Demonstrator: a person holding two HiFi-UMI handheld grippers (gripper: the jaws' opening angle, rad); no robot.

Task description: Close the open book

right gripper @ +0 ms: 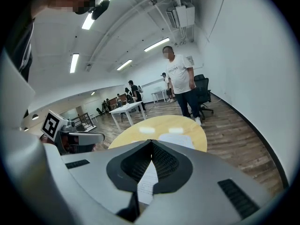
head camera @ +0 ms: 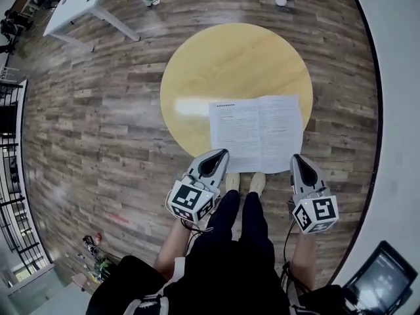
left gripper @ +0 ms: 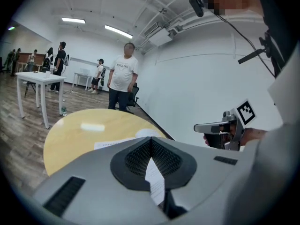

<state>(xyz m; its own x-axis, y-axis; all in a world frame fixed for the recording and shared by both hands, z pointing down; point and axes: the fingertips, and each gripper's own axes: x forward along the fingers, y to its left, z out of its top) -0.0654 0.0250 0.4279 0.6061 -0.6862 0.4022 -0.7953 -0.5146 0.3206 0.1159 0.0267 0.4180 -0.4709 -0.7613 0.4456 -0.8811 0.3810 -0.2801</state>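
Head view: an open book lies flat at the near edge of a round yellow table, its white pages facing up. A person standing at the table holds a gripper in each hand. The left gripper is by the book's near left corner and the right gripper by its near right corner. Both pairs of jaws are pressed together, with nothing between them. A bystander in a white shirt stands beyond the table on the wooden floor.
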